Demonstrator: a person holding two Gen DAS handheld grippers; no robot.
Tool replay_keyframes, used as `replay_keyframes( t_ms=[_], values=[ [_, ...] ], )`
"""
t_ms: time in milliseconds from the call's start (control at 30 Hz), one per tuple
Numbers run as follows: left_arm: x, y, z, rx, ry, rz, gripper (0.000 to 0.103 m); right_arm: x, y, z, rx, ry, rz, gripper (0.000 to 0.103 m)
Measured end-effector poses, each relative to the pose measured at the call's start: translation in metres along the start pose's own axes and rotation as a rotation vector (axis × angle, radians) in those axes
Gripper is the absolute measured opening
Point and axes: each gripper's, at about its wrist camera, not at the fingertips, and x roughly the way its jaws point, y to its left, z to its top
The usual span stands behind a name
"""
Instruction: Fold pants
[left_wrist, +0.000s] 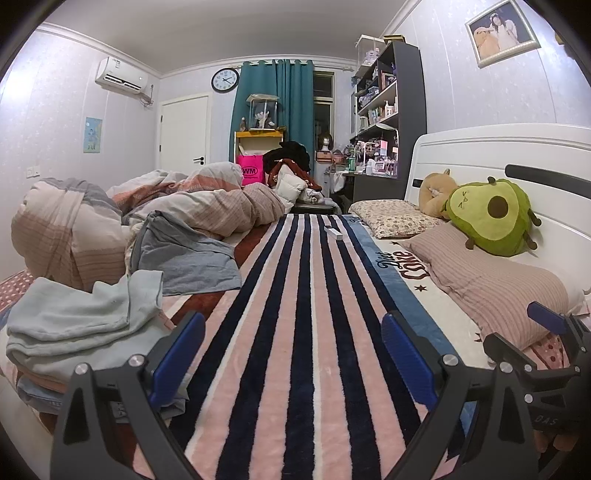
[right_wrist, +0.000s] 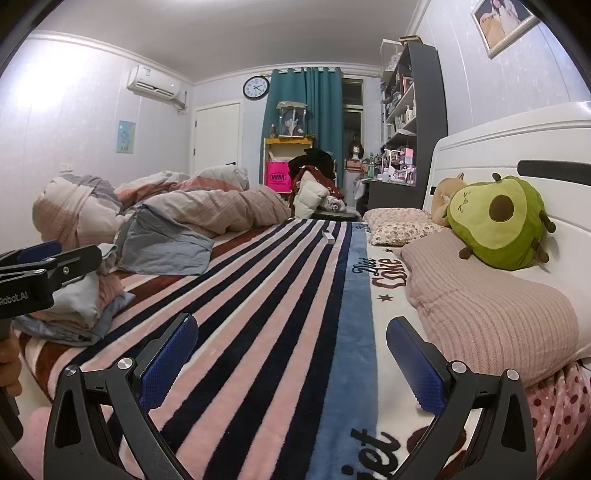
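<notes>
Both tongs stand wide open and hold nothing. The left tongs hover low over the striped blanket, with only bare blanket between the blue pads. The right tongs do the same a little further toward the pillows, their right pad close beside the ribbed pink pillow at 3 o'clock.

No pants lie spread on the open stretch of blanket between and ahead of the tongs, so the working area looks vacant. The likely task garments sit at 9 o'clock in the left wrist view: a stack of folded clothes at the bed's edge, topped by a pale blue-green piece loosely doubled over, with pink and blue layers under it. The same stack shows at 9 o'clock in the right wrist view, partly behind the other tool. Whether the top piece is pants I cannot tell.

Beyond it, at 10 o'clock, a grey-blue garment lies rumpled and unfolded against the heaped duvet.

My reading: at least 1 fold cycle seems complete, given the stack, and the tongs are between items. If the grey-blue piece is pants, it is still to be pulled out, flattened on the blanket and folded.
</notes>
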Motion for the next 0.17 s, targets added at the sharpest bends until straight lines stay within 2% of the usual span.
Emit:
replay_keyframes(
  t_ms=[167],
  values=[
    [0.0038, 0.0011, -0.0038, 0.0, 0.009, 0.0, 0.095, -0.0032, 0.0011, -0.0001, 0.0, -0.015, -0.027, 0.102]
  ],
)
